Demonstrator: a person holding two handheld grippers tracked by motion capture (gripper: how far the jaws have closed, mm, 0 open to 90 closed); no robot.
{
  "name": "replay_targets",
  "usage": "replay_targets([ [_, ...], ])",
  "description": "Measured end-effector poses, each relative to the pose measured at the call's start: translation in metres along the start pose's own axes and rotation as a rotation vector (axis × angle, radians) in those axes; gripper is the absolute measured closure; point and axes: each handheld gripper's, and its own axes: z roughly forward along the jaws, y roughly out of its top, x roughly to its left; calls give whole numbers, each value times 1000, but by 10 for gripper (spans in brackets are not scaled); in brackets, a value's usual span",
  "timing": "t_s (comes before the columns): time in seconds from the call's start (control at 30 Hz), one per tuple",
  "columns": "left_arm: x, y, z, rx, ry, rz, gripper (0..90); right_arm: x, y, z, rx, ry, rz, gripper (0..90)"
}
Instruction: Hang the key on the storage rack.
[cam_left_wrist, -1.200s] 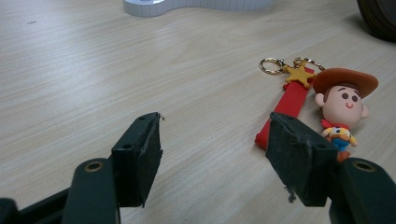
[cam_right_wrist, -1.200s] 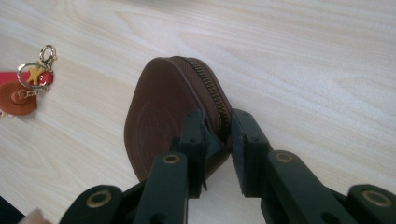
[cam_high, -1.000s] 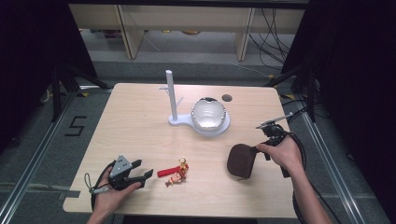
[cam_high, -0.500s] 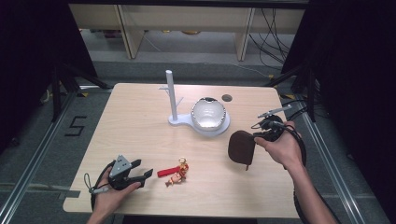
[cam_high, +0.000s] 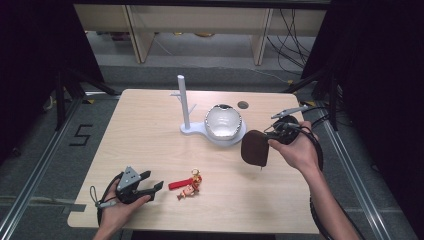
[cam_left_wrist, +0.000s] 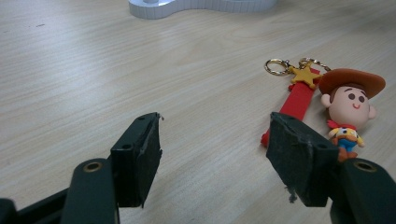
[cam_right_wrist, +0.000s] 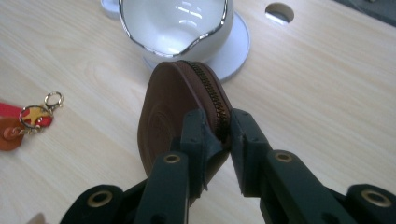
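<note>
In the high view, the right gripper clamps a brown zip pouch just right of the white bowl. In the left gripper view, the left gripper stands wide, empty, near a cowboy keychain. In the right gripper view, the pouch hangs before the bowl, pinched at its zip.

On the table we find the stand near the middle toward the far edge, the bowl just right of it on the stand's base. The keychain lies near the front edge, the left gripper just left of it. Toward the right edge, the right gripper holds the pouch above the table
</note>
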Motion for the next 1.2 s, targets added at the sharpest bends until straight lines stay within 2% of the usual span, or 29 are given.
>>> replay_targets([
  [0.03,0,0,0,2,0,3,341,-1,2,0,3,-4,-17,772],
  [0.17,0,0,0,-1,0,4,340,-1,6,1,-20,-4,-30,772],
  [0.27,0,0,0,-2,2,0,340,1,10,2,-17,-18,-21,771],
  [0.37,0,0,0,-2,2,3,340,0,14,3,-20,-12,-47,771],
  [0.47,-1,0,0,-5,2,0,340,2,18,2,-19,-19,-42,771],
  [0.5,-1,0,0,-6,2,0,340,1,20,3,-23,-22,-57,770],
  [0.53,0,0,0,-3,3,3,340,3,21,3,-25,-25,-49,770],
  [0.57,-1,0,0,-6,2,0,340,2,23,3,-26,-28,-66,770],
  [0.73,0,0,0,-3,4,3,340,2,29,5,-33,-30,-80,770],
  [0.8,0,0,0,-3,5,2,341,3,31,5,-33,-30,-73,770],
  [1.07,0,0,0,-3,7,3,340,4,39,4,-52,-43,-98,769],
  [1.2,0,0,0,-3,8,4,341,6,43,2,-63,-42,-84,768],
])
